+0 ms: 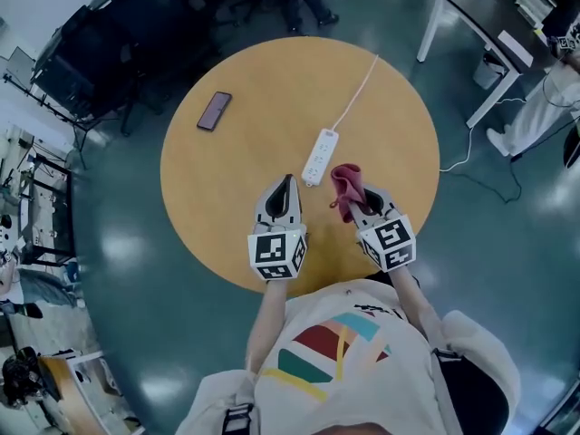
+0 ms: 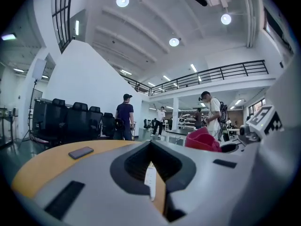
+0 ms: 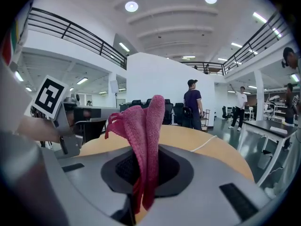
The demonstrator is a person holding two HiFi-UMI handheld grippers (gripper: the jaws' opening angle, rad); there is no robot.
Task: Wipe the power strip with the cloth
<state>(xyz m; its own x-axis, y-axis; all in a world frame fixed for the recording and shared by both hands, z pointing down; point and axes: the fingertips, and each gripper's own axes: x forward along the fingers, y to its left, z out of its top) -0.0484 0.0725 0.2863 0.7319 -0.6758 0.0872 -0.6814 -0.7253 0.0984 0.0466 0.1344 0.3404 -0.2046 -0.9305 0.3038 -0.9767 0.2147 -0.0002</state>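
A white power strip [image 1: 319,157] lies near the middle of the round wooden table [image 1: 236,161], its white cord [image 1: 359,93] running to the far edge. My right gripper [image 1: 352,199] is shut on a pink cloth [image 1: 345,188], held just right of the strip's near end; the cloth [image 3: 141,140] stands up from between the jaws. My left gripper [image 1: 287,187] is shut with nothing in it, just left of the strip's near end. Through the left gripper's jaws the power strip [image 2: 150,179] shows as a thin white sliver.
A dark phone [image 1: 214,111] lies on the table's far left part. Black chairs [image 1: 100,34] stand beyond the table at the left, and a white desk [image 1: 494,34] at the far right. People stand in the background [image 3: 192,108].
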